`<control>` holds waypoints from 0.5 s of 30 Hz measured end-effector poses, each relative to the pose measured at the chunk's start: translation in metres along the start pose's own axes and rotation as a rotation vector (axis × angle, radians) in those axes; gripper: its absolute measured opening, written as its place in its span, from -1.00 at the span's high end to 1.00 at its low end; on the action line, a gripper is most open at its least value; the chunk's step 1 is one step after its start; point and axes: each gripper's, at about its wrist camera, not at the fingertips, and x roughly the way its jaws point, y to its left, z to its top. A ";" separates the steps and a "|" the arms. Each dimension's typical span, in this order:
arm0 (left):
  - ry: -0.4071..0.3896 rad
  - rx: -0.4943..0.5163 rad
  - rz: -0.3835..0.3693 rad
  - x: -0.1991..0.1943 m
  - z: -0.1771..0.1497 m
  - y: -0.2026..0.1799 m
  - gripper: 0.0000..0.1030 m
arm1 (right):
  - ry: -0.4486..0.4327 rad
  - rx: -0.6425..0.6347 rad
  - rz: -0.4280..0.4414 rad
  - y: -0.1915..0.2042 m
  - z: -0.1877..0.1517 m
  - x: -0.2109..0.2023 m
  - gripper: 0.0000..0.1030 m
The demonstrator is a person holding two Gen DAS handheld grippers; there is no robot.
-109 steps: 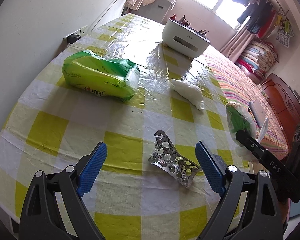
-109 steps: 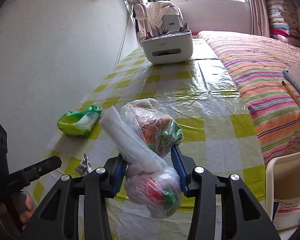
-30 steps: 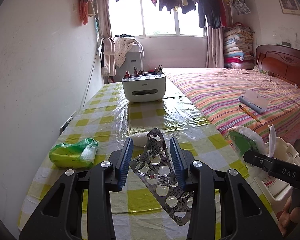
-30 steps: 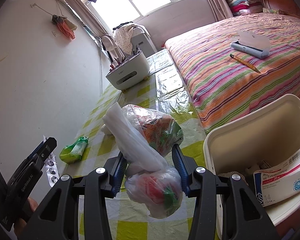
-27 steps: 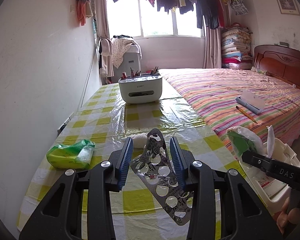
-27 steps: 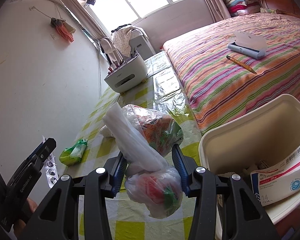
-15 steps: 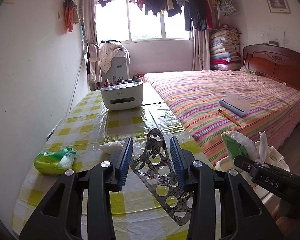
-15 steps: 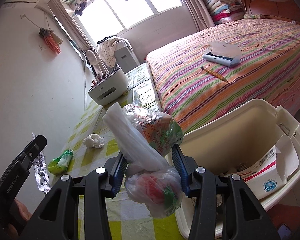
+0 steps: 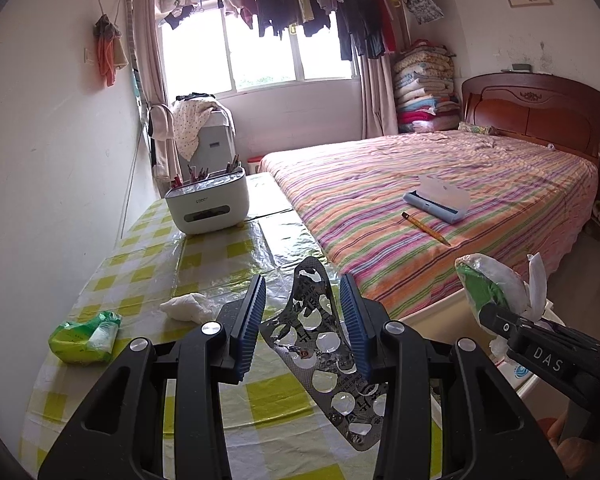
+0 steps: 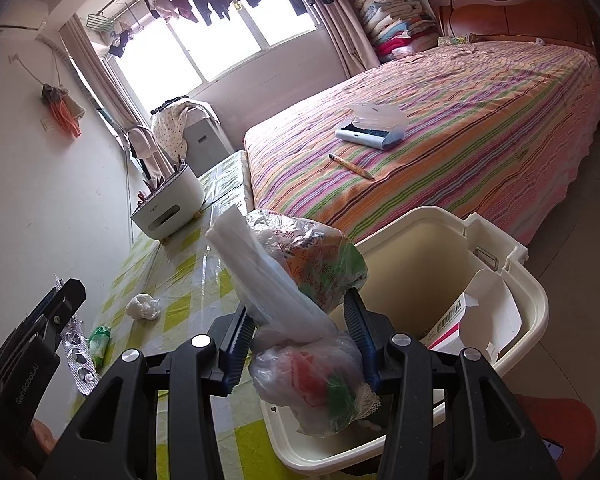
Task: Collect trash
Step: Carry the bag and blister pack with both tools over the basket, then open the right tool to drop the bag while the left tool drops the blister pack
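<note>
My left gripper [image 9: 302, 312] is shut on an empty silver pill blister pack [image 9: 324, 344], held above the yellow-checked table [image 9: 204, 264]. My right gripper [image 10: 296, 320] is shut on a clear plastic bag of wrappers [image 10: 300, 276], hanging over the near rim of the cream trash bin [image 10: 516, 280]. The bin holds a torn white medicine box [image 10: 480, 312]. In the left wrist view the right gripper with its bag [image 9: 488, 284] shows at the right edge. On the table lie a crumpled white tissue [image 9: 186, 306] and a green tissue pack [image 9: 86, 336].
A white desk organizer [image 9: 208, 204] with pens stands at the table's far end. A bed with a striped cover [image 9: 440, 200] runs along the table's right side, with a pencil [image 9: 424, 228] and a blue case [image 9: 436, 200] on it. A wall bounds the left.
Both grippers have drifted right, away from the wall, keeping their loads. The trash bin now fills the right wrist view under the bag; the table items have slid left.
</note>
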 end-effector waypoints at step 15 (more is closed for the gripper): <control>-0.012 0.036 -0.020 -0.001 -0.001 -0.023 0.27 | -0.070 0.105 0.003 -0.018 0.004 -0.015 -0.16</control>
